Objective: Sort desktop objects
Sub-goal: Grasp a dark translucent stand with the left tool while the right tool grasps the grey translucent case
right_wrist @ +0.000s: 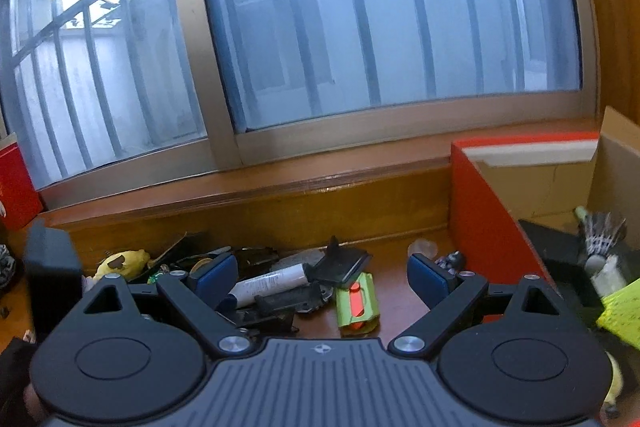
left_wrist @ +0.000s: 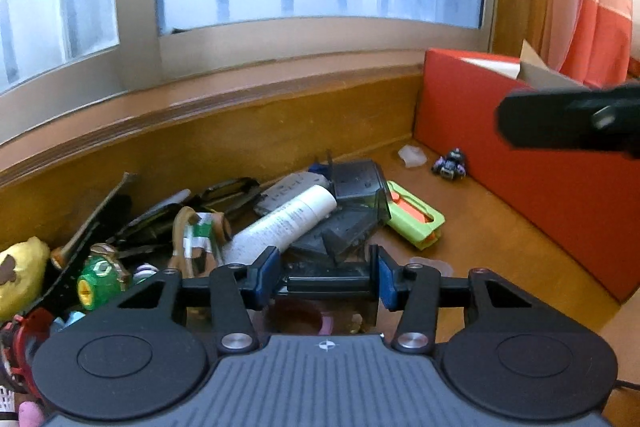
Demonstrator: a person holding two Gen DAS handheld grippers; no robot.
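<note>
Blue-padded left tongs [left_wrist: 327,277] sit low over the clutter, jaws narrowed onto a flat black piece [left_wrist: 326,283] that spans the gap between the pads; it looks gripped, though whether both pads truly press it I cannot say for sure. Right tongs [right_wrist: 322,281] hover higher and stand wide, holding nothing.

On the wooden tabletop [left_wrist: 480,227] the heap lies straight ahead of both tools, against the back ledge: a white tube [left_wrist: 284,223] with its long axis running from near-left to far-right, a dark translucent case [left_wrist: 356,183] at its far end, a green-and-orange toy blaster [left_wrist: 416,215] just right of that, and a yellow plush [left_wrist: 20,275] and a green toy [left_wrist: 98,281] off to the left. A small purple figure [left_wrist: 450,165] sits apart, close to the wall of the red box [left_wrist: 540,195].

That box stands to the right of the heap, nearer the right tongs; the right view shows a shuttlecock [right_wrist: 600,235] and yellow-green paper [right_wrist: 624,315] already inside it. Judging by this, whatever the left tongs carry must travel rightward over the box wall.
</note>
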